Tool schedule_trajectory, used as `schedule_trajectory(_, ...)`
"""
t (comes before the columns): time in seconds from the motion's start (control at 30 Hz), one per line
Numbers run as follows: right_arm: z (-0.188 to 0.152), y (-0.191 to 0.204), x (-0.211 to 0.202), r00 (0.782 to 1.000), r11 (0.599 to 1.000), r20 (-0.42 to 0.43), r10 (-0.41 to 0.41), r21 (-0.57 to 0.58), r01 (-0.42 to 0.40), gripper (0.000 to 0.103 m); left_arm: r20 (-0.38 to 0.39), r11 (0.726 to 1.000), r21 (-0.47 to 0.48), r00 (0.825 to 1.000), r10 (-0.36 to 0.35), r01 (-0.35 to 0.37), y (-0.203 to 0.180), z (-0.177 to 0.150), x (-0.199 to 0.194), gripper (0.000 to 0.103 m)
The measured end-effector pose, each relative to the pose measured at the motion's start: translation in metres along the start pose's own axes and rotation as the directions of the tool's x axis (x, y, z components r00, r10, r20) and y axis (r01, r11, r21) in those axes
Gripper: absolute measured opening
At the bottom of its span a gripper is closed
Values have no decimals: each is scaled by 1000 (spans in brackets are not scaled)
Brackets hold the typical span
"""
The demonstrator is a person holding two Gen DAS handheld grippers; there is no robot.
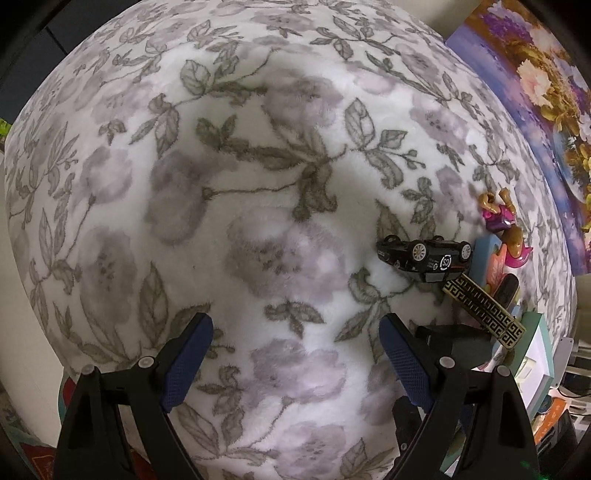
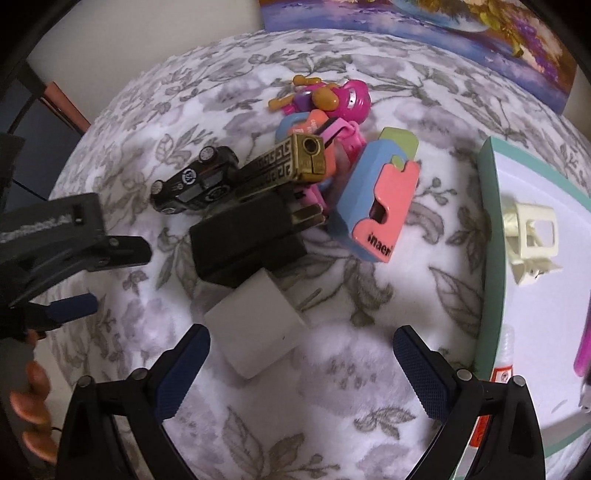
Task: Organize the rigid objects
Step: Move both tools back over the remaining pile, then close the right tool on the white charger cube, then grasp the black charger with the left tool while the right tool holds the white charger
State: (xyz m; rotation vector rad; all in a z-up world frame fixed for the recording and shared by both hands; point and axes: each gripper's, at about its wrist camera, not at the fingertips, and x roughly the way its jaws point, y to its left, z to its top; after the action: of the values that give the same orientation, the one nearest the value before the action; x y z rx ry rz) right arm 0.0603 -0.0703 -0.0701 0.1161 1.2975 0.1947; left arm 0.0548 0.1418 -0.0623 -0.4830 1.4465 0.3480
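A heap of small things lies on the floral blanket [image 2: 354,424]. It holds a white charger cube [image 2: 258,325], a black adapter [image 2: 243,240], a gold patterned lighter [image 2: 284,162], an overturned black toy car [image 2: 195,181], a pink toy figure [image 2: 347,98] and a blue, pink and green case [image 2: 380,199]. My right gripper [image 2: 301,354] is open, and the white cube lies between its fingertips, nearer the left pad [image 2: 181,373], with a gap on each side. My left gripper [image 1: 297,343] is open over bare blanket; the car [image 1: 424,254] and lighter [image 1: 484,314] lie to its right.
A white box with a teal rim [image 2: 491,258] stands at the right and holds a cream plastic piece [image 2: 535,236] and other small items. A flower painting [image 2: 424,22] leans behind the blanket. My left gripper [image 2: 107,280] and a hand [image 2: 33,391] show at the left edge.
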Motion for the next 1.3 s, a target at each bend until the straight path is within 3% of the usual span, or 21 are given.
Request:
schedule_trajectory(0.23, 8, -1, 7, 1000, 1000, 22, -4, 20, 4, 100, -6, 1000, -5, 1000, -10, 10, -3, -2, -3, 92)
schedule_trajectory(0.4, 9, 3, 5, 999, 1000, 27, -22, 13, 21, 82, -7, 1000, -7, 1000, -23, 23, -6, -2, -4, 92)
schedule_trajectory(0.67, 6, -7, -2, 1000, 999, 26, -13, 39, 12, 62, -3, 1000, 14, 1000, -28, 28, -15, -5, -6, 92)
schedule_trajectory(1.07, -3, -14, -11, 1000, 997, 15, 7, 77, -8, 62, -3, 997, 40, 998, -64, 65, -28, -7, -10, 92)
schedule_trajectory(1.3, -4, -32, -32, 997, 988, 63, 42, 144, -51, 62, -2, 993, 57, 995, -99, 99, -45, -9, -18, 92)
